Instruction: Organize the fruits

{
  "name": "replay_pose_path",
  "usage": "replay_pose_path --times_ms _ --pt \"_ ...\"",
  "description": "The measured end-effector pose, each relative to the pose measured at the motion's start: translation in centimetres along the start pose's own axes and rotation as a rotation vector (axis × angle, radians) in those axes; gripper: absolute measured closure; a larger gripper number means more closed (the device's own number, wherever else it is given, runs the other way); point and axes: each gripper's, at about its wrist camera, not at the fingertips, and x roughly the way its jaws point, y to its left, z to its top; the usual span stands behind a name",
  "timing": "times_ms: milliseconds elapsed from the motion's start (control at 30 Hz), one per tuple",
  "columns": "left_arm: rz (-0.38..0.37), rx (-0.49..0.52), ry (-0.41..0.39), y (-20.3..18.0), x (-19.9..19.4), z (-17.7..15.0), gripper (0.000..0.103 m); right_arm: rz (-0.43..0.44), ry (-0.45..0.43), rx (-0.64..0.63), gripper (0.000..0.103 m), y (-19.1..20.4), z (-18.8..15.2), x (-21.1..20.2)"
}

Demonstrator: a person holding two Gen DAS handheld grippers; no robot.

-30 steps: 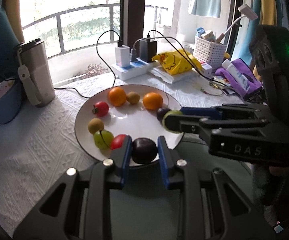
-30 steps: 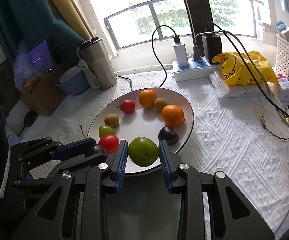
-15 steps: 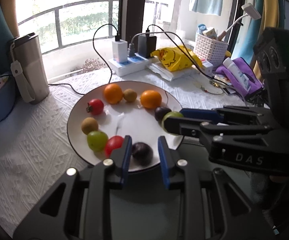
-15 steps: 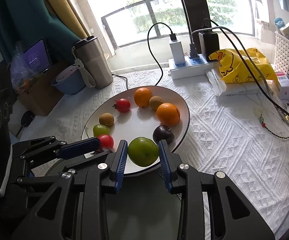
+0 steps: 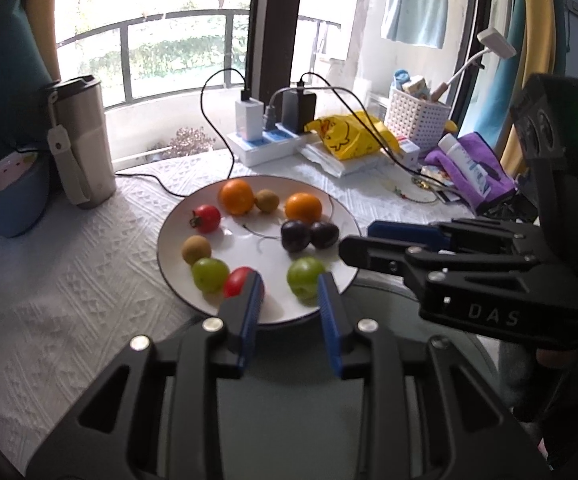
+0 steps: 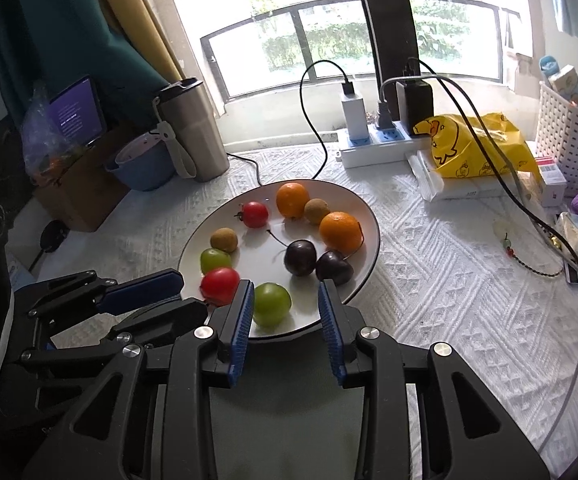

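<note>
A white plate [image 5: 341, 216] [image 6: 371, 220] holds fruits in a ring: two oranges [image 5: 236, 197], two brown kiwis, a red tomato [image 5: 207, 218], two dark plums [image 5: 295, 235] [image 6: 300, 257], a green fruit [image 5: 210, 274] and a red one [image 5: 238, 280]. Another green fruit [image 5: 305, 278] [image 6: 272, 304] lies on the plate's near rim. My left gripper [image 5: 289, 304] is open and empty above the near rim. My right gripper [image 6: 285, 312] is open, with that green fruit lying free by its left finger.
A steel tumbler [image 5: 83, 140] and a blue bowl [image 5: 9, 196] stand to the left. A power strip [image 5: 265, 144] with cables, a yellow bag [image 5: 345, 136], a white basket [image 5: 417, 120] and a purple cloth [image 5: 477, 164] crowd the back right. A white textured cloth [image 6: 449, 280] covers the table.
Both grippers have opened and drawn back. The dark plum from the left gripper now lies beside the other plum. The green fruit from the right gripper now rests on the plate's near rim.
</note>
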Motion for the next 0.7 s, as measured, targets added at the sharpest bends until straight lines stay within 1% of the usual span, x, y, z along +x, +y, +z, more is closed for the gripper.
replay_pose_path --times_ms 333,433,567,667,700 --pt "0.013 -0.03 -0.035 0.5 -3.3 -1.4 0.071 -0.018 -0.025 -0.035 0.068 2.5 -0.7 -2.4" --pt "0.016 -0.038 -0.046 0.7 -4.3 -1.9 0.069 -0.026 -0.033 -0.045 0.068 3.3 -1.1 -3.2" --pt "0.016 -0.046 -0.063 0.8 -5.7 -2.5 0.066 -0.036 -0.044 -0.054 0.068 4.2 -1.6 -4.2" --pt "0.013 -0.054 -0.077 0.8 -6.7 -3.0 0.058 -0.042 -0.053 -0.06 0.068 4.9 -2.1 -5.1" --pt "0.013 -0.058 -0.081 0.9 -7.1 -3.1 0.058 -0.045 -0.057 -0.063 0.068 5.2 -2.3 -5.4"
